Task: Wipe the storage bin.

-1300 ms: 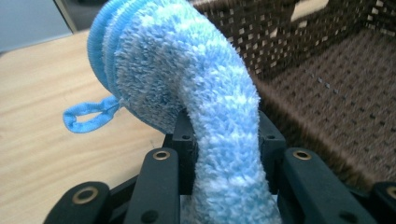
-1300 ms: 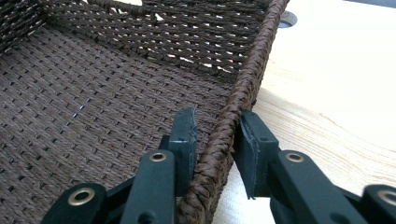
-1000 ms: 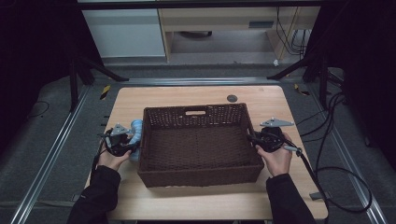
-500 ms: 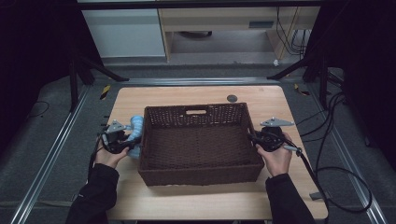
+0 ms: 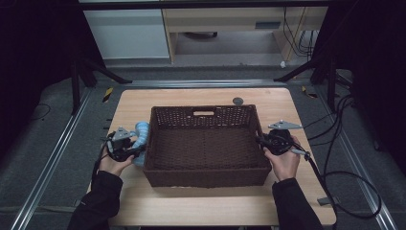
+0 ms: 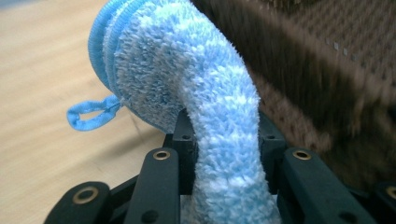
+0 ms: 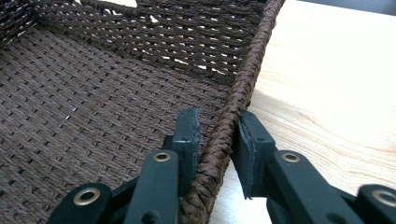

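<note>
The brown woven basket (image 5: 206,143) sits mid-table (image 5: 201,206), its long axis running across from left to right. The right claw (image 7: 215,140) is clenched on the basket's right rim. The left claw (image 6: 224,140), just beside the basket's left wall, grasps a fluffy blue mitt (image 6: 196,88), whose long axis rises from the jaws, cuffed end pointing away.

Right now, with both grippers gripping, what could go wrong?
1. The left gripper holds the fluffy blue cloth by a narrow pinch; it droops beside the basket wall and may snag going over.
2. The right gripper clamps just the basket rim; a pull could tilt or drag the basket.
</note>
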`<state>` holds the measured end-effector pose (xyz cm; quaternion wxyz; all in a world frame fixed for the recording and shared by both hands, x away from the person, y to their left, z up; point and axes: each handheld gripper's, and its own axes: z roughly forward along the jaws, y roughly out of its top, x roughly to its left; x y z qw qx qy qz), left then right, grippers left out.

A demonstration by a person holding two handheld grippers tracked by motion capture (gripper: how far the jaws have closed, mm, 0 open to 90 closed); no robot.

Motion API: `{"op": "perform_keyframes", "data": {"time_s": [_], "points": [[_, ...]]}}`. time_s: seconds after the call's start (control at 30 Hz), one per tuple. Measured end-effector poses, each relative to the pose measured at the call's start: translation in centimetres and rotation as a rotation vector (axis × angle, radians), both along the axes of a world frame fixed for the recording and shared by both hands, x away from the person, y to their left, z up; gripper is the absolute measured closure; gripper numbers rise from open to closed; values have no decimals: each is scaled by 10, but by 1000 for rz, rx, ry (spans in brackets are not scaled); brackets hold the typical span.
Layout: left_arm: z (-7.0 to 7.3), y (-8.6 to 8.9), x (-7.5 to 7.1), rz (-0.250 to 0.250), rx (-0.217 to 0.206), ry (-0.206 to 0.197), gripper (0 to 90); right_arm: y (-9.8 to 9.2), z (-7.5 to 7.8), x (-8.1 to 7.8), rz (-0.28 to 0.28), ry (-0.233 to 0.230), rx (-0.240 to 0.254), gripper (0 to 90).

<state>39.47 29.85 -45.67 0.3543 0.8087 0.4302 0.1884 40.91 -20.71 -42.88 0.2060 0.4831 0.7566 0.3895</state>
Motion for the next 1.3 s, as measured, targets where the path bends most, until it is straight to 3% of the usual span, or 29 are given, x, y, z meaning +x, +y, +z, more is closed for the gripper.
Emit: {"op": "perform_keyframes", "data": {"time_s": [0.13, 0.27, 0.33, 0.5, 0.57, 0.67, 0.83, 1.1, 1.2, 1.3], "points": [[-17, -7, 1, -17, 29, 48, 678, -3, 0, 0, -14, -1, -2, 718], [-14, -5, 2, -13, 17, 43, 679, -4, 0, 0, -19, -1, 2, 716], [-8, -3, 3, -6, 7, 27, 679, -4, -1, 0, -19, 0, 7, 714], [21, 1, -1, -3, -50, -64, 679, -5, 0, 1, -17, 0, 9, 712], [30, 0, -4, -9, -47, -94, 679, -5, -1, 1, -17, 0, 10, 712], [33, -1, -8, -17, -36, -107, 680, -5, -1, 0, -17, 0, 13, 713], [20, 0, -10, -24, -16, -71, 680, -5, -1, 1, -30, -7, 23, 719], [-12, -1, -10, -39, 20, 32, 680, -2, -1, 5, -43, -9, 22, 718], [-12, -1, -9, -36, 18, 33, 680, -2, -2, 6, -37, -9, 26, 710], [-3, 0, -10, -30, 7, 5, 680, -3, -1, 7, -29, -8, 25, 685]]}}
